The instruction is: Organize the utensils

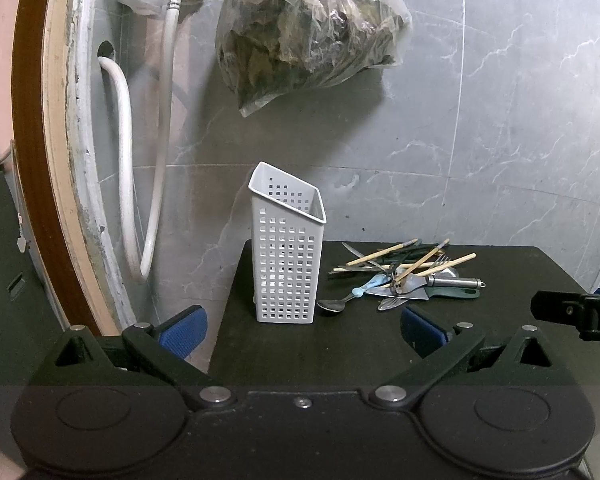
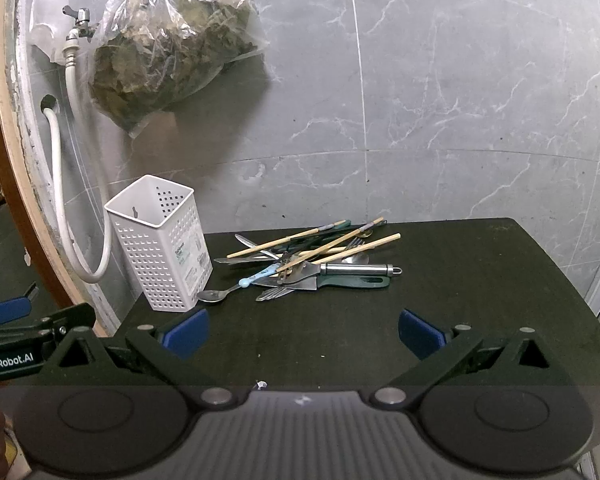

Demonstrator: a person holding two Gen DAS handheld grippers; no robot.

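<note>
Well, both claws hang wide apart over the near edge of the dark bench (image 2: 460,280), and neither has hold of anything. The left claw (image 1: 304,330) has its blue pads spread to either side of the white perforated holder (image 1: 286,252), which stands upright near the bench's far left corner, but it touches nothing. The right claw (image 2: 303,330) gapes just as wide, its blue fingertips (image 2: 420,332) clear of the bench and short of the utensil pile (image 2: 312,262). That pile lies just right of the holder: wooden chopsticks (image 2: 332,246) crossed over forks, a green-handled knife (image 2: 356,282) and a steel-handled tool (image 2: 360,269), with a blue-handled spoon (image 2: 228,290) nearest, its bowl close to the holder's foot. On the grey marble wall behind hang a plastic bag of leaves (image 2: 172,40) and a white hose (image 2: 64,184).
</note>
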